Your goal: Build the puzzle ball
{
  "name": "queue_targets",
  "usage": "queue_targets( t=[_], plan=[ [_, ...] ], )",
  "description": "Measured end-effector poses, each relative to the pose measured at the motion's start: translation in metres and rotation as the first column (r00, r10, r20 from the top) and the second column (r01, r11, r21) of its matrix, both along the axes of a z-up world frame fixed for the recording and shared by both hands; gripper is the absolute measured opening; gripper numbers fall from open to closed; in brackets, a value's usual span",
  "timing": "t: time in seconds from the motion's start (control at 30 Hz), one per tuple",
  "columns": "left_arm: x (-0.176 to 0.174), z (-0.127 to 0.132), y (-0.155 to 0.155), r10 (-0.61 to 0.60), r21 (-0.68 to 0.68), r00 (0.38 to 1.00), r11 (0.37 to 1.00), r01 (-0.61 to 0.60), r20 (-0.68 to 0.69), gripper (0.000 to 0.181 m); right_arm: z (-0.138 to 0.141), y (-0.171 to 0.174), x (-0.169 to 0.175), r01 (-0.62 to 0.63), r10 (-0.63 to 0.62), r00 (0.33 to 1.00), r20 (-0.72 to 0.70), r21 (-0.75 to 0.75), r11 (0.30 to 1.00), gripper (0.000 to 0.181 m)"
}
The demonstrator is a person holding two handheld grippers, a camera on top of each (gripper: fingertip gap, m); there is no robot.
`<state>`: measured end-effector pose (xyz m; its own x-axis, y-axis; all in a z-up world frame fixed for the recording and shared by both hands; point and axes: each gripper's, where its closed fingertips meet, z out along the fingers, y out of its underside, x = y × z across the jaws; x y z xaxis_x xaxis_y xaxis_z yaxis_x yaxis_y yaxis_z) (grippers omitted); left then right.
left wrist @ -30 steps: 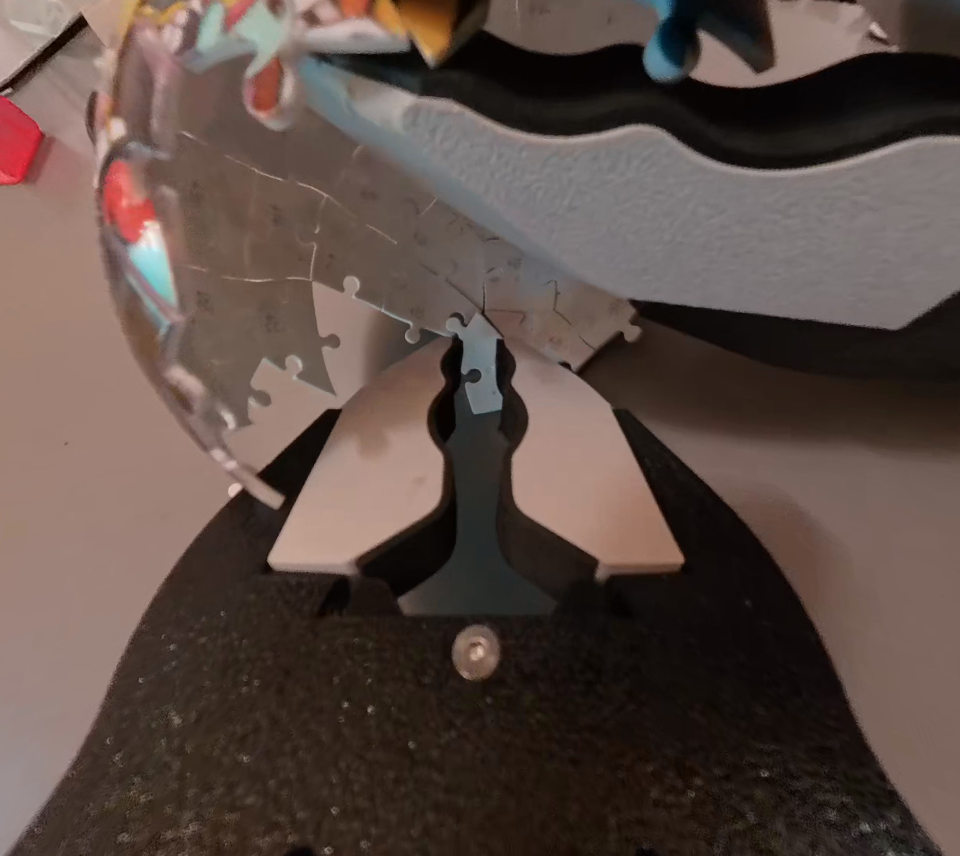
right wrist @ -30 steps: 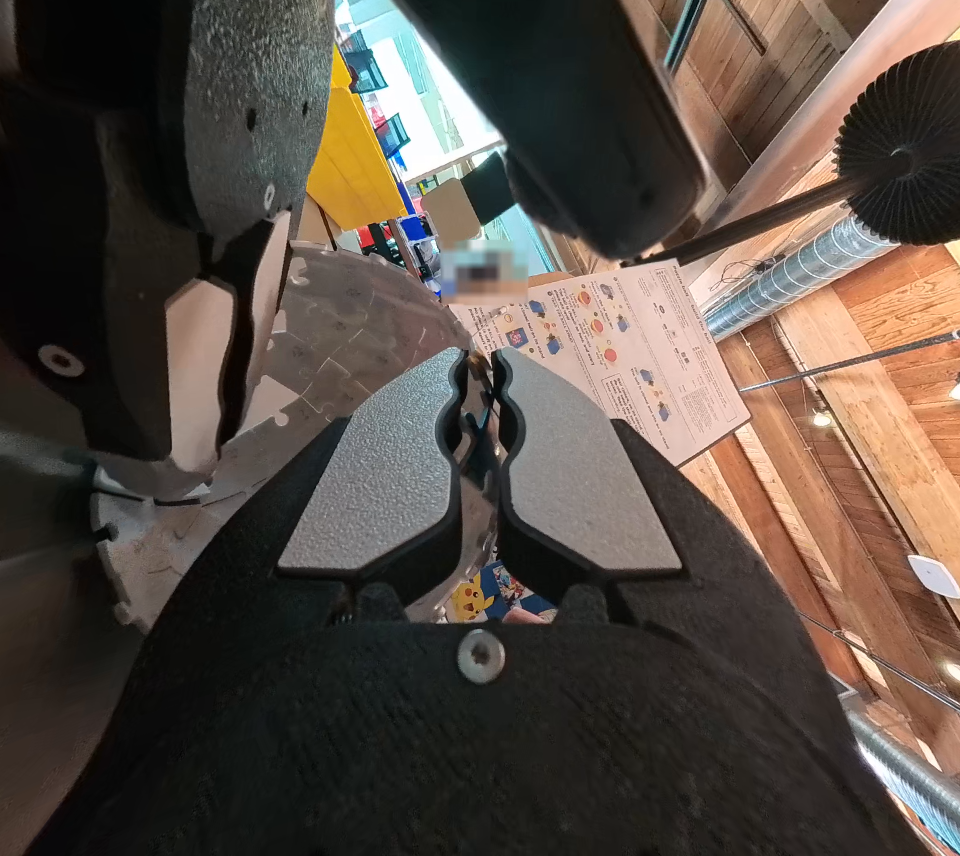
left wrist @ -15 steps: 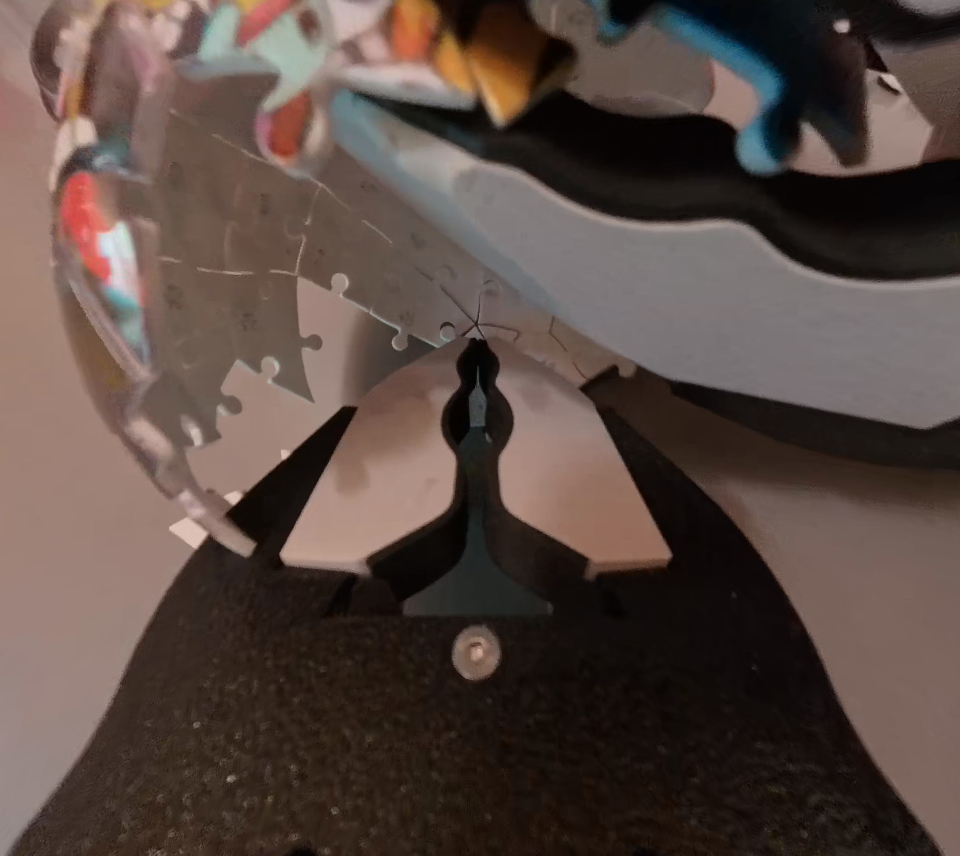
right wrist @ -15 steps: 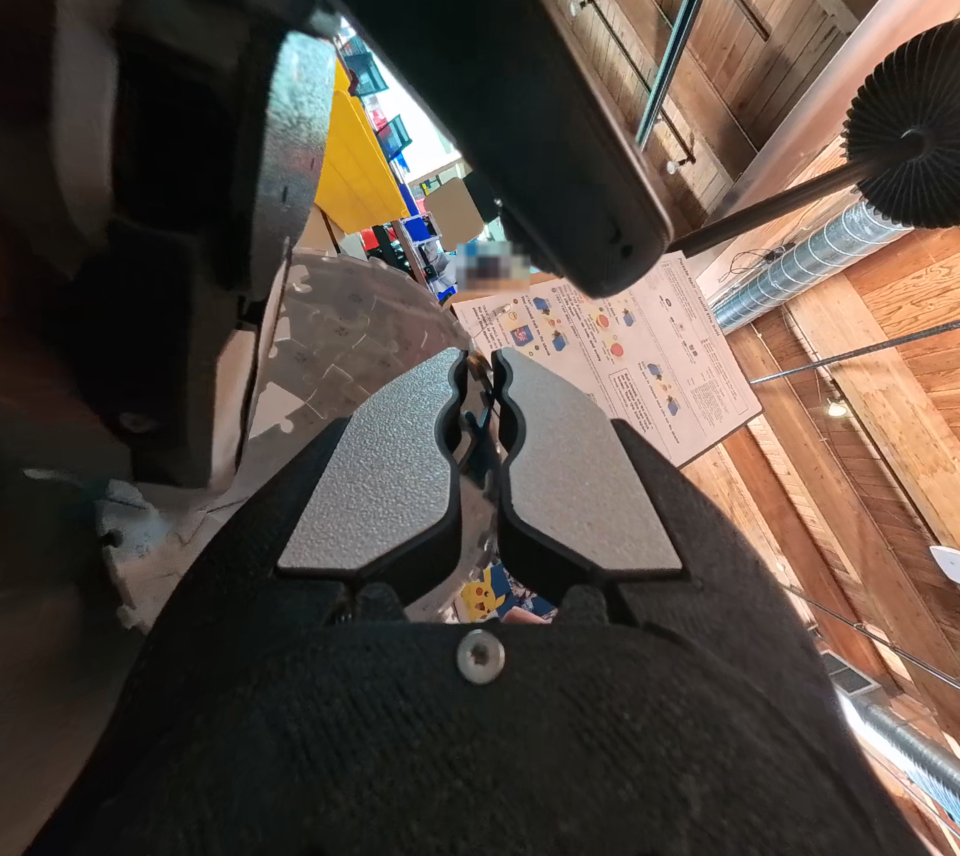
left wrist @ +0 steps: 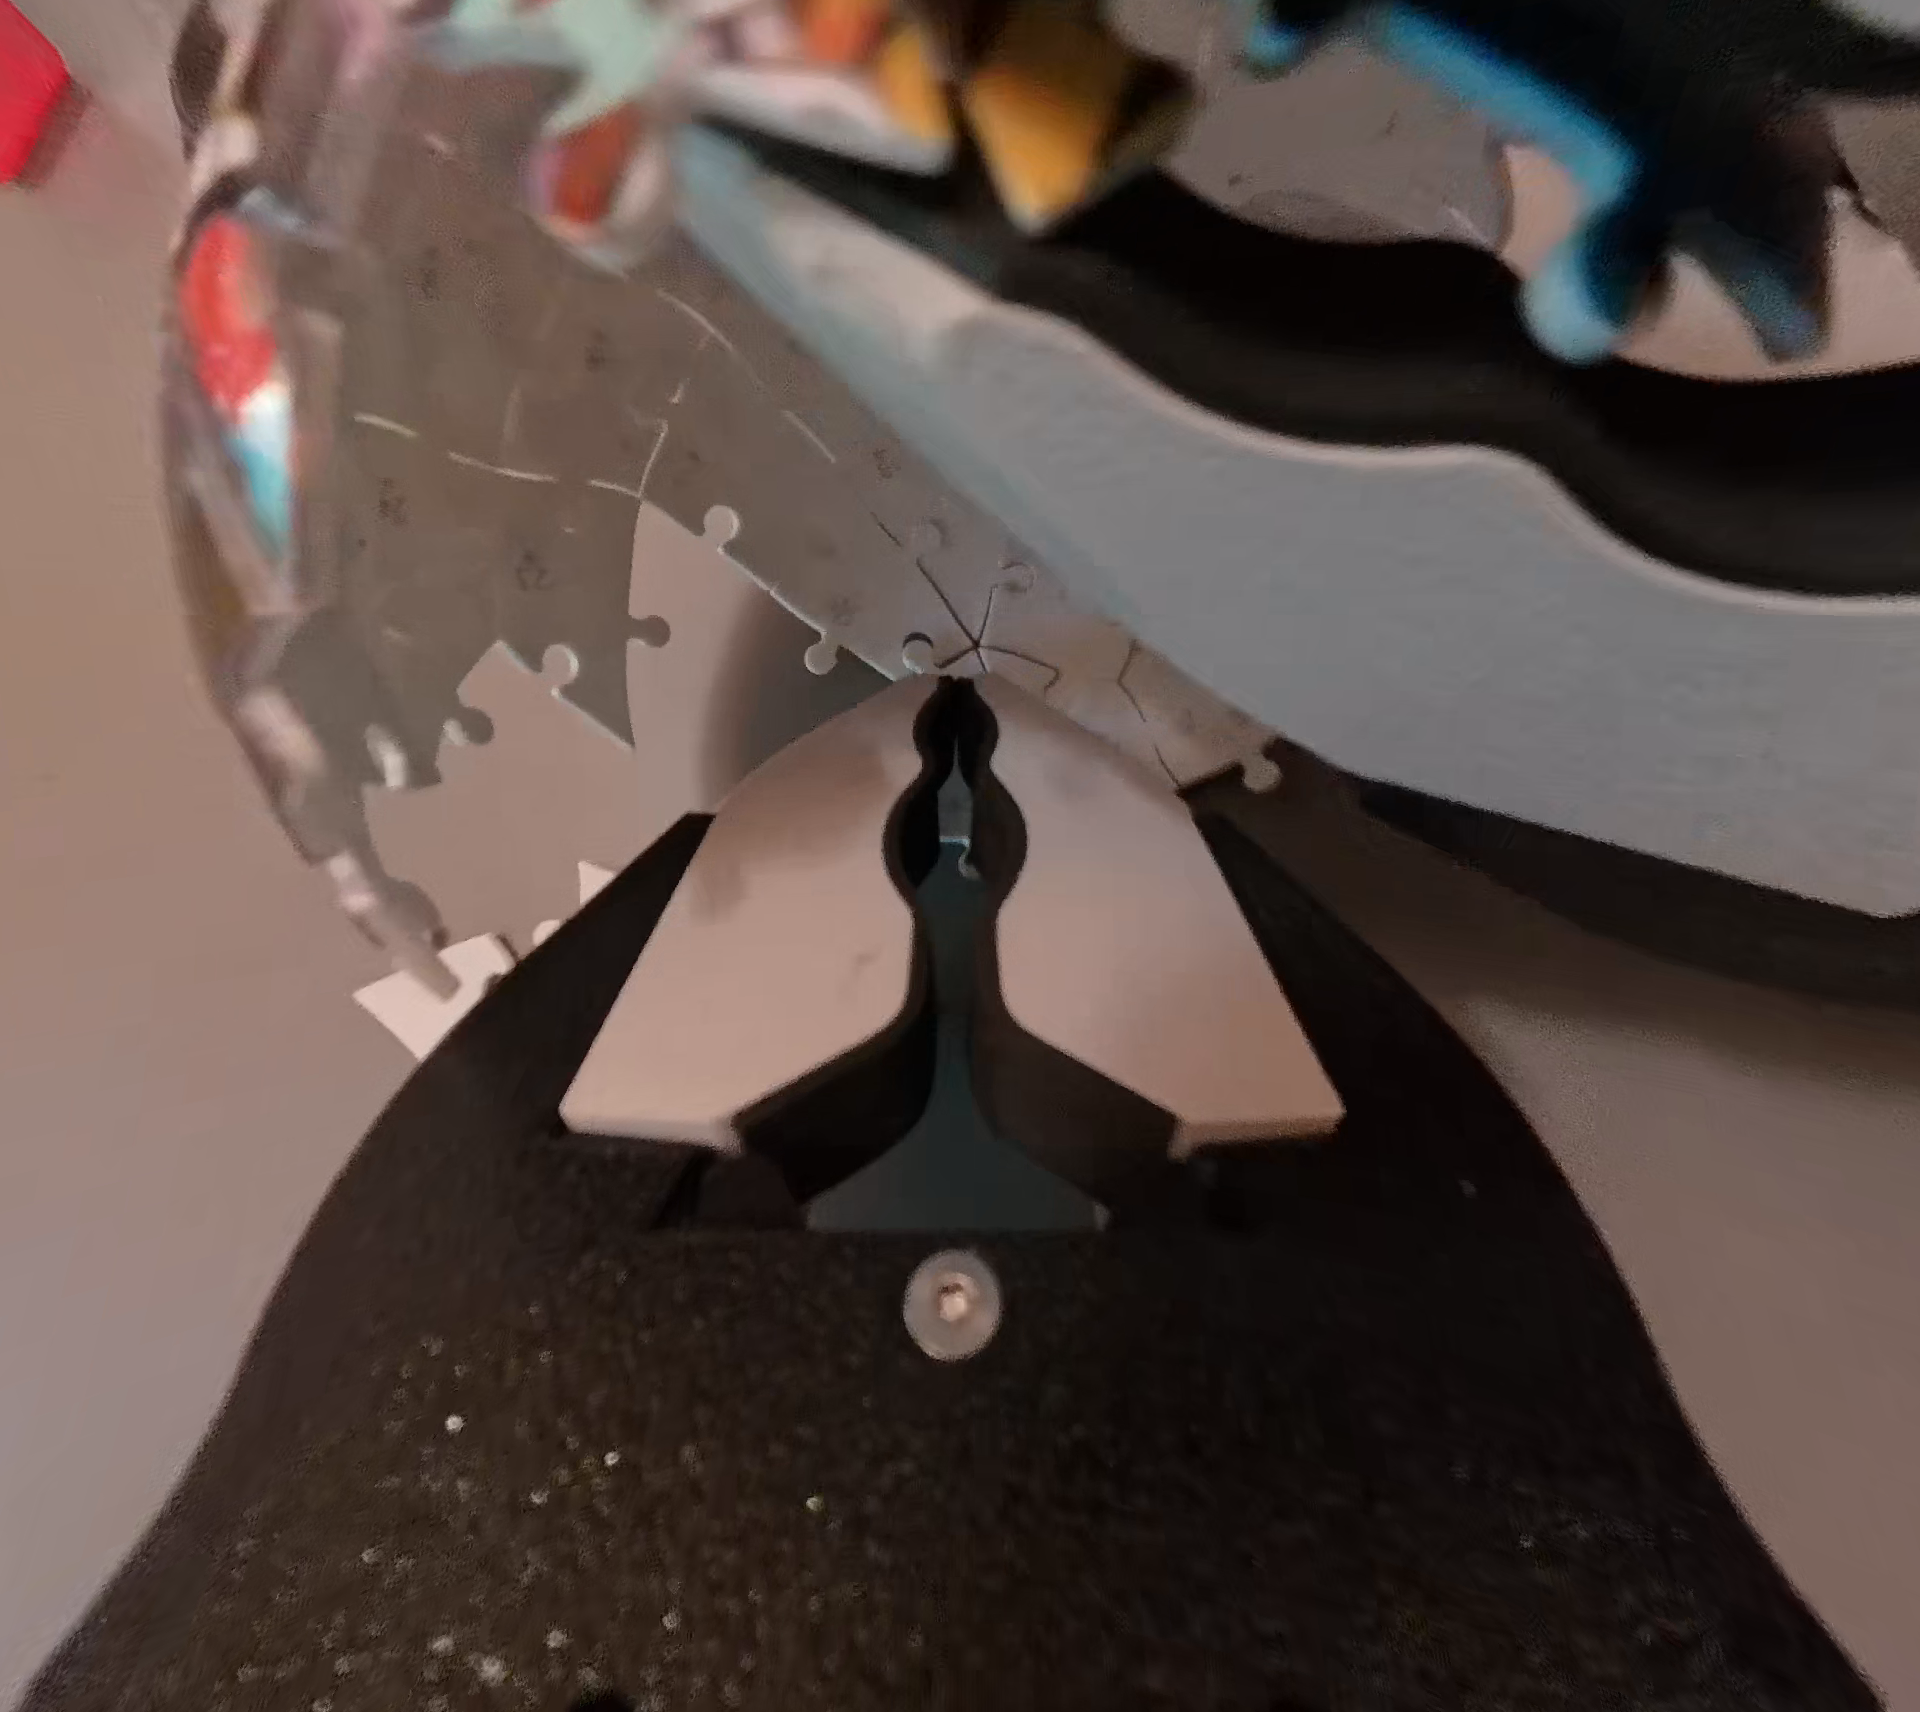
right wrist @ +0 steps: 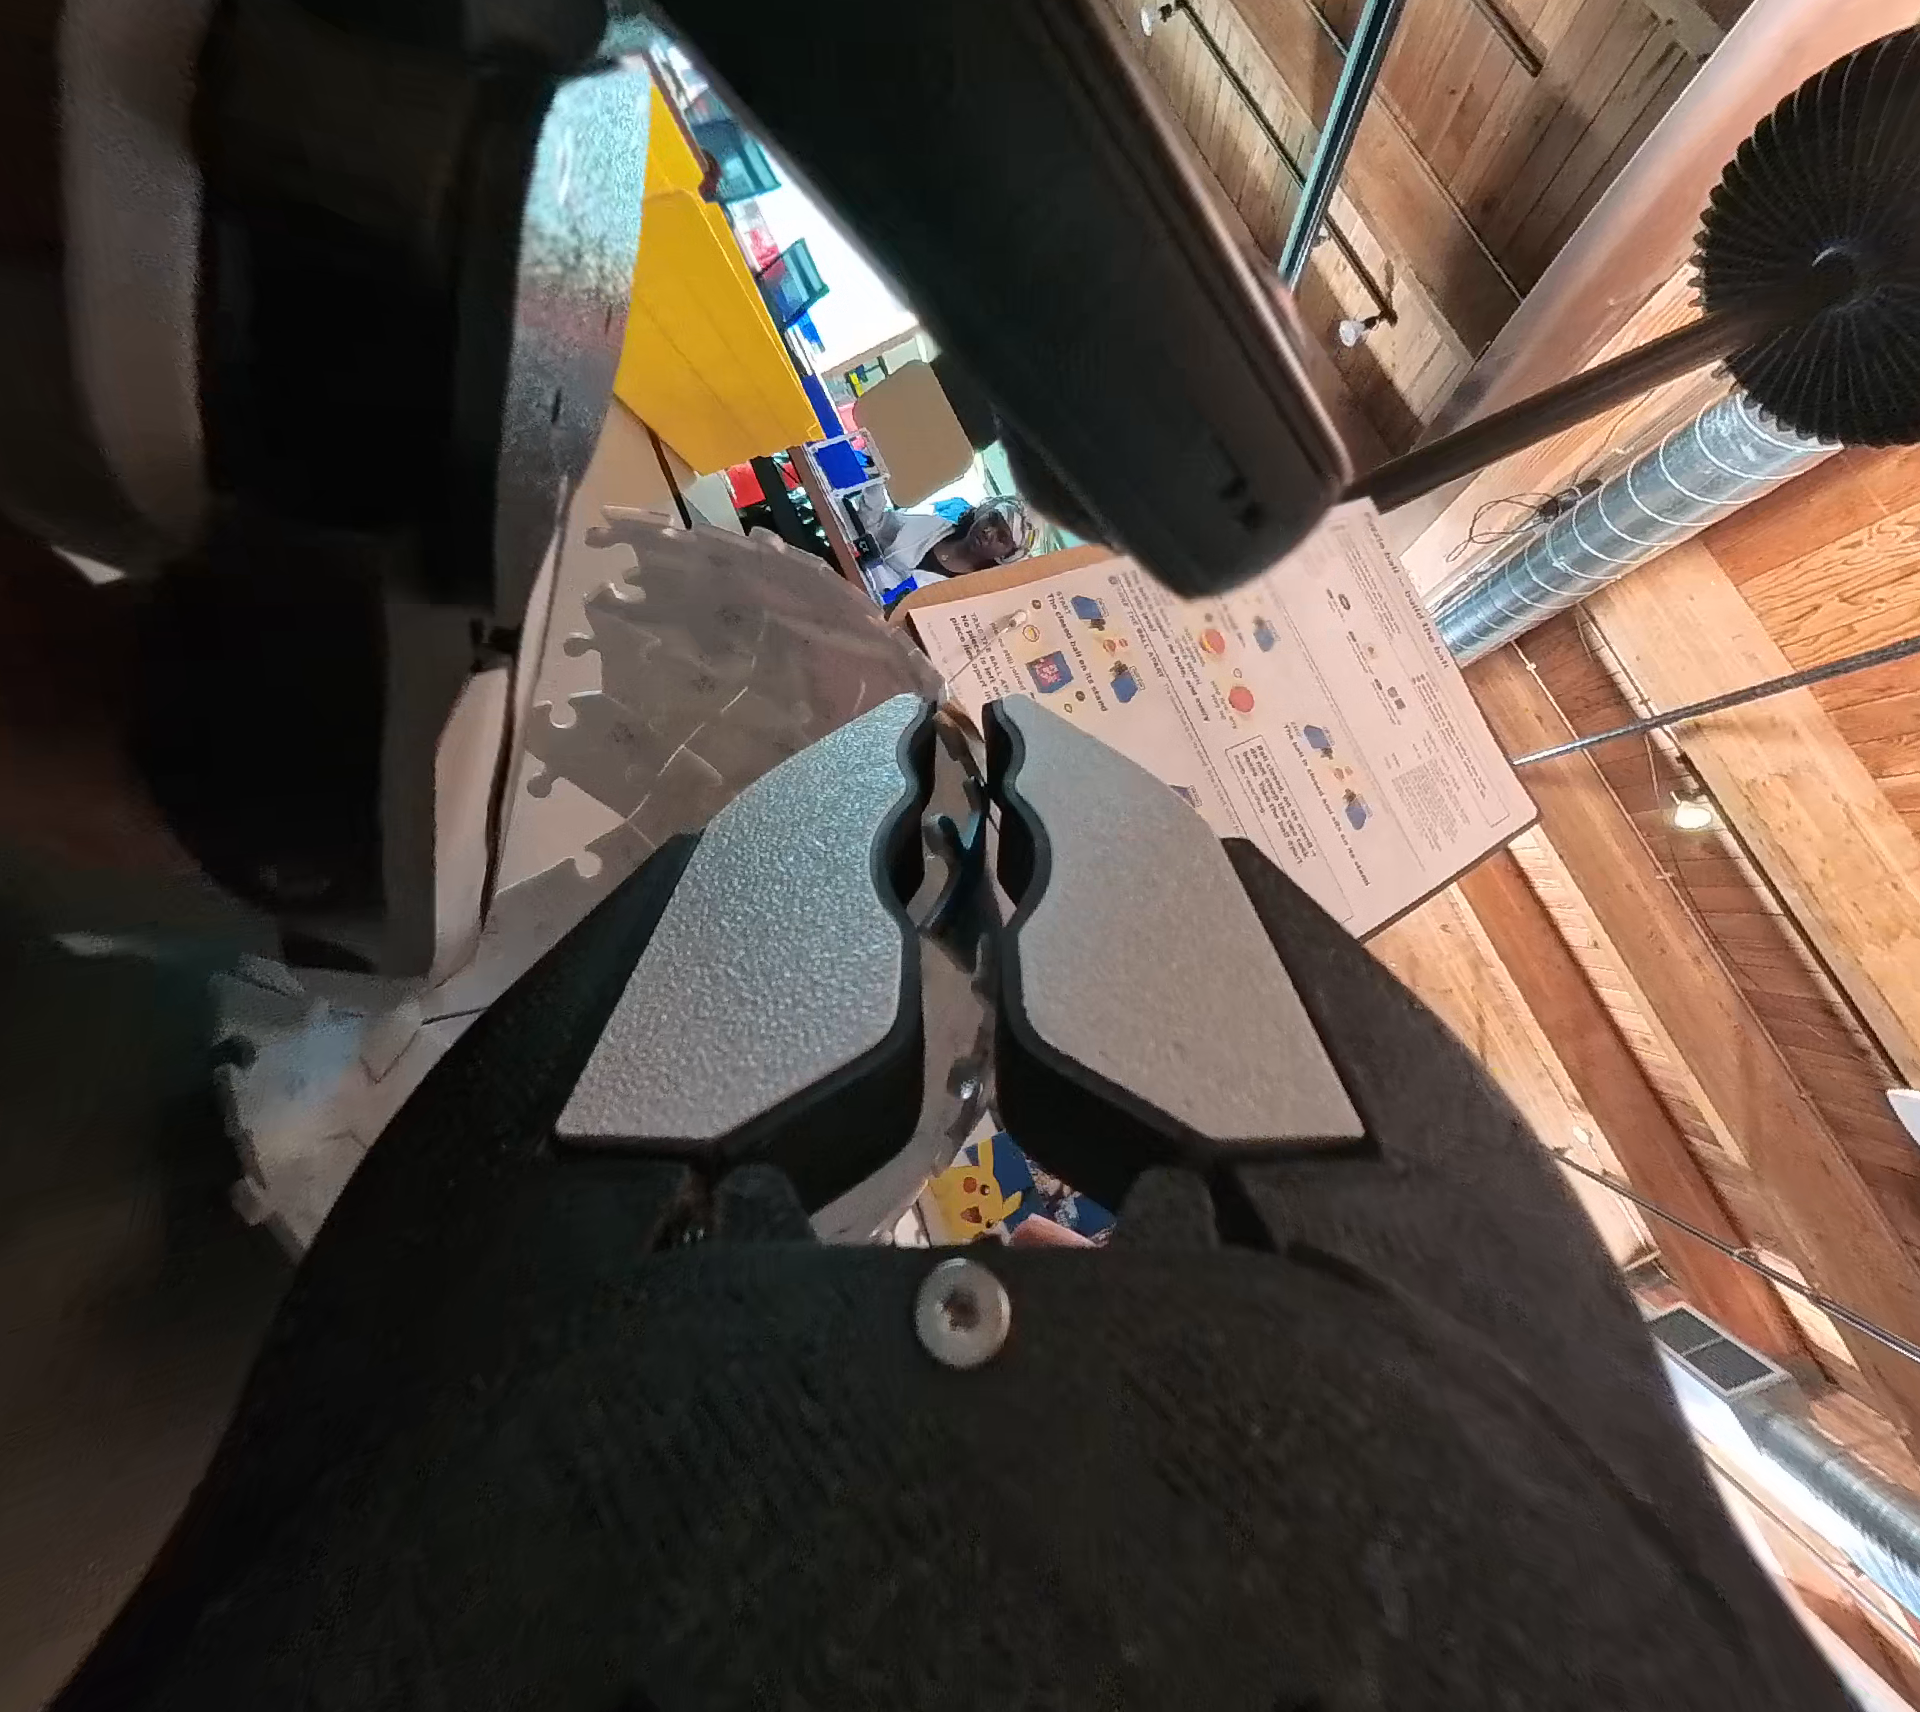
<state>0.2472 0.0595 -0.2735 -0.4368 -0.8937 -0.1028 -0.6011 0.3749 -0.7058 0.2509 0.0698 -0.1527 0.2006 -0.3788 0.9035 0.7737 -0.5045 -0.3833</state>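
- A plain beige surface (left wrist: 125, 831) lies under the left view; the right view looks up at a wooden plank ceiling (right wrist: 1558, 0) with a metal duct (right wrist: 1621, 519).
- The left tool (left wrist: 958, 706) is pinched onto the grey edge of the half-built puzzle ball (left wrist: 499, 436).
- The right tool (right wrist: 961, 727) is clamped, narrow, on the same ball's rim.
- A printed sheet (right wrist: 1299, 706) stands behind.

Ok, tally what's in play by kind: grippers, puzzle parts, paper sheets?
Grippers: 2, left gripper and right gripper
Partly built puzzle ball: 1
Single puzzle piece, pinched by left gripper: 1
Printed instruction sheet: 1
Total: 5
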Motion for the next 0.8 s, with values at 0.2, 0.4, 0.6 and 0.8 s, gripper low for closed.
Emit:
queue_targets(
  t=[0.2, 0.4, 0.6, 0.8],
  plan=[
    [0.0, -0.001, 0.0, 0.004, -0.051, 1.0, 0.999, -0.005, -0.023, 0.0, -0.002, 0.001, 0.0, 0.005, -0.005, 1.0, 0.004, -0.014, 1.0, 0.011],
    [0.001, 0.0, -0.001, -0.011, -0.031, 1.0, 0.999, 0.011, -0.006, 0.0, 0.001, -0.003, 0.002, 0.025, -0.025, 1.0, 0.012, -0.001, 1.0, 0.008],
    [-0.002, 0.014, -0.006, -0.07, -0.048, 0.994, 0.996, 0.075, 0.087, 0.017, 0.001, -0.004, 0.003, 0.027, -0.027, 1.0, 0.013, 0.001, 1.0, 0.008],
    [-0.012, 0.064, 0.007, -0.162, 0.052, 0.925, 0.987, 0.154, 0.344, 0.009, 0.002, -0.003, 0.002, 0.028, -0.028, 0.999, 0.028, -0.007, 1.0, 0.007]
  ],
)
